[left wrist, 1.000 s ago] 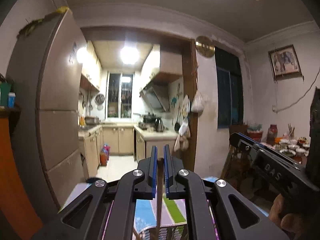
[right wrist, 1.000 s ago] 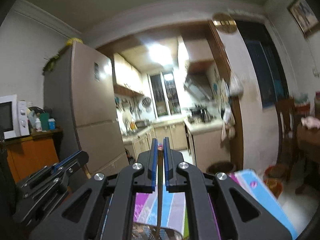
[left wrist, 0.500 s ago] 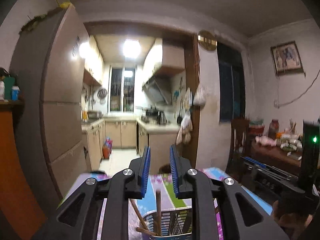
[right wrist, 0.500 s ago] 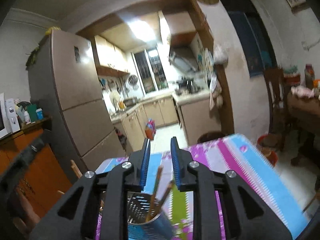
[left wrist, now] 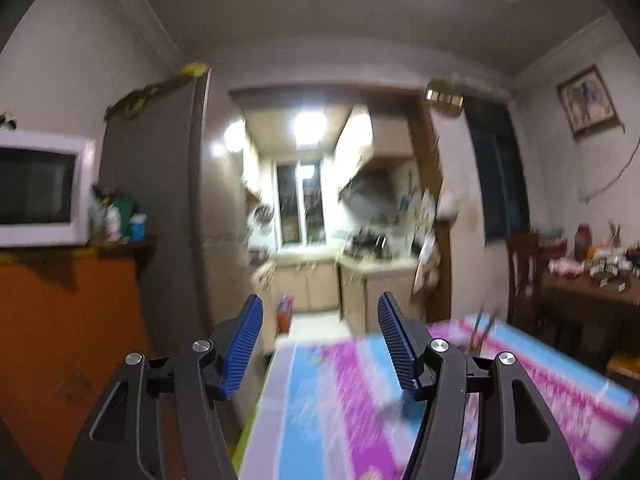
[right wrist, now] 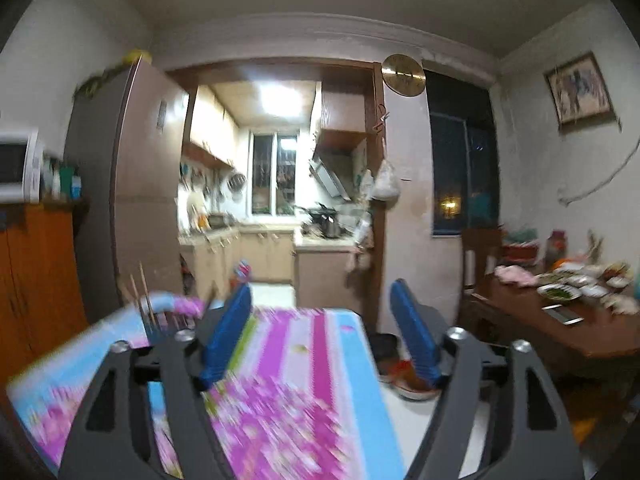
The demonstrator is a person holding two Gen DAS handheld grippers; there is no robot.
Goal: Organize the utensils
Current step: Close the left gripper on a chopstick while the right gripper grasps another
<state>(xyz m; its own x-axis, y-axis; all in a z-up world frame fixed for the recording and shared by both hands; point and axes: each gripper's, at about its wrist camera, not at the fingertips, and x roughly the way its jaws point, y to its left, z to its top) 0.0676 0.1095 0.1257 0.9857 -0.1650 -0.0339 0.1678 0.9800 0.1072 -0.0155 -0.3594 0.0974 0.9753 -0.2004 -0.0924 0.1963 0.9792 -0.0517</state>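
Wooden chopsticks (right wrist: 142, 300) show clearer beside the right tool (right wrist: 320, 334); both tools are opening, empty.

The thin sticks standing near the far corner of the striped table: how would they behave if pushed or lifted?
The sticks look slim and long, so they are probably light and stiff. They lean at different angles, so they likely sit loose and would shift when pushed. What holds them is mostly hidden, so I cannot judge whether it would tip.
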